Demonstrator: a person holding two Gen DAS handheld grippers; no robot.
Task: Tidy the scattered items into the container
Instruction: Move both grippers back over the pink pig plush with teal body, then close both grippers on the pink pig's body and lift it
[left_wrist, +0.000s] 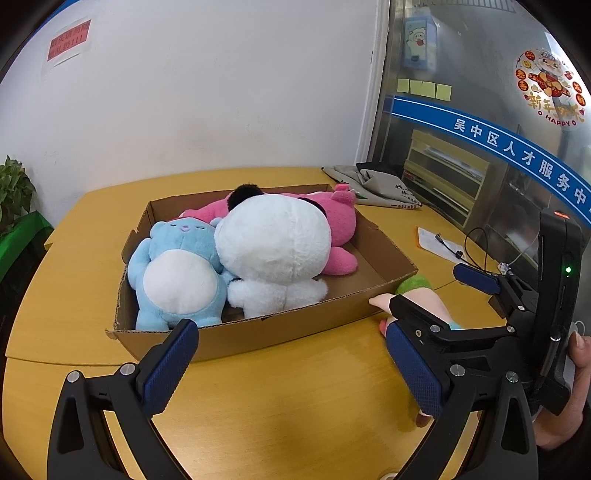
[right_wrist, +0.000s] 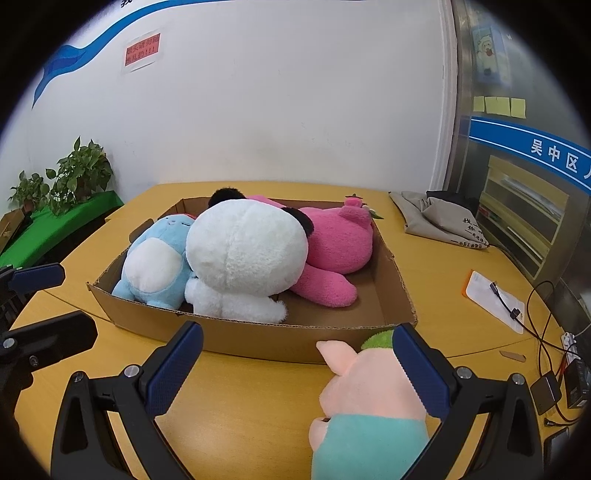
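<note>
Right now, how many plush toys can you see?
4. In the cardboard box: blue plush left, white plush middle, pink plush right. The peach plush lies outside, between the open right gripper fingers. Others may be hidden underneath.

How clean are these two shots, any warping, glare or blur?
Left wrist view: strong fisheye bends the table edge, dark corners, reflections on the glass partition. Right wrist view: same warp, cardboard box sharp, peach plush slightly soft up close.
</note>
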